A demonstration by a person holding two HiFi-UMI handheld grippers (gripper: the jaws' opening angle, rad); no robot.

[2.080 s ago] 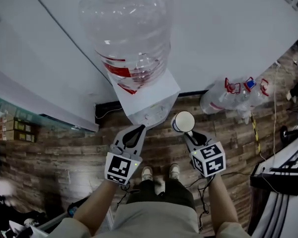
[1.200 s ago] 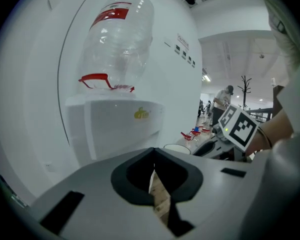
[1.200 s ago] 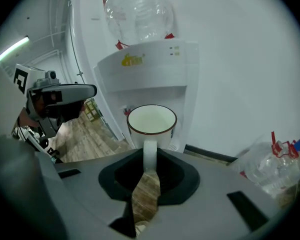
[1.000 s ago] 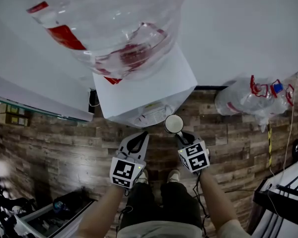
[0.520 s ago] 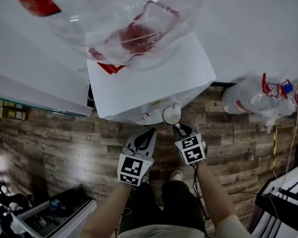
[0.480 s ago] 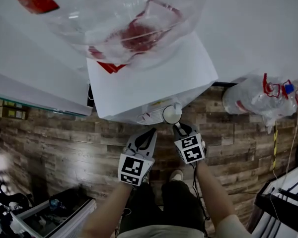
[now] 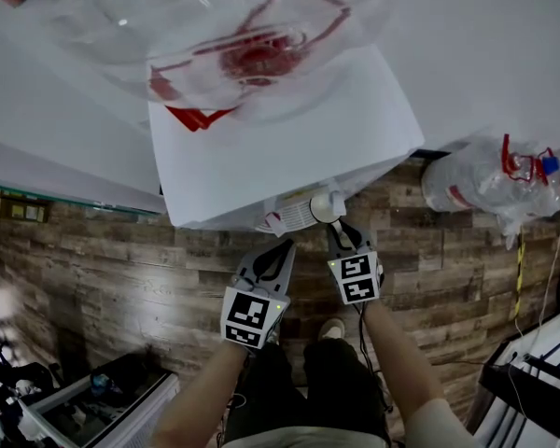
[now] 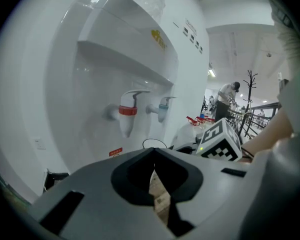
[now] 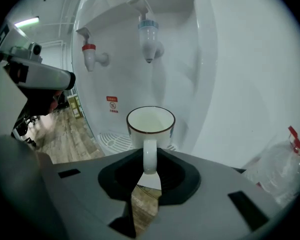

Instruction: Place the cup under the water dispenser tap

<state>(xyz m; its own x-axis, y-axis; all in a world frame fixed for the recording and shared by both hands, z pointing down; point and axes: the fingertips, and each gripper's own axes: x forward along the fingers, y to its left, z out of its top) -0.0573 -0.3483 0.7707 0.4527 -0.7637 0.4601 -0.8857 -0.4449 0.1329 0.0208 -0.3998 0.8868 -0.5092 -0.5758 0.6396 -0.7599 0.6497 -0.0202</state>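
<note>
right gripper [image 9: 149, 168]: grips handle of white dark-rimmed ceramic cup [image 9: 151, 126], jaws just eased wider | left gripper [image 8: 154, 156]: closed, empty | do: retighten, lower cup level under blue-collared tap [image 9: 149, 36] ahead of fingers

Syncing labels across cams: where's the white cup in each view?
Head view: white ceramic cup with a dark rim, centre, at the white water dispenser's front edge.
Left gripper view: cup low centre, only its rim showing.
Right gripper view: cup centre, handle gripped in the right claw.
Shared landmark: blue-collared tap in both gripper views; not discernible from the head.
</note>
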